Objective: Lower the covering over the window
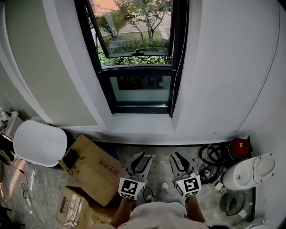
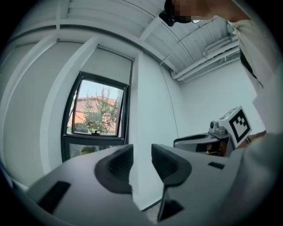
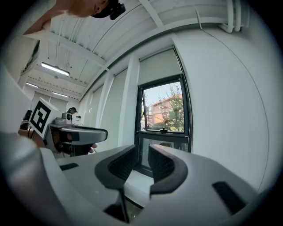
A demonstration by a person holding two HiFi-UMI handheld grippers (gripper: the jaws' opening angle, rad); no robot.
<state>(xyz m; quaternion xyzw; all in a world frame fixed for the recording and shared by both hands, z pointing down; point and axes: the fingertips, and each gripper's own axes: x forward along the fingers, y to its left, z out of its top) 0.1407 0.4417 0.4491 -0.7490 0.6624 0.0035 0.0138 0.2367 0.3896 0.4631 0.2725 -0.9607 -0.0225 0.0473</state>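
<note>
Covering (image 3: 160,67), pale grey, sits raised above the bare window (image 3: 164,110); left tool (image 2: 142,154) and right tool (image 3: 142,153) both released, empty.

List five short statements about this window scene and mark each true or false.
1. The left gripper and the right gripper both have their jaws apart and hold nothing. True.
2. The blind covers the whole window. False: it sits rolled up above the glass, which is bare.
3. A cardboard box lies on the floor, left of the grippers in the head view. True.
4. Both grippers point straight down. False: both gripper views look level, toward the window.
5. Trees show through the glass. True.
</note>
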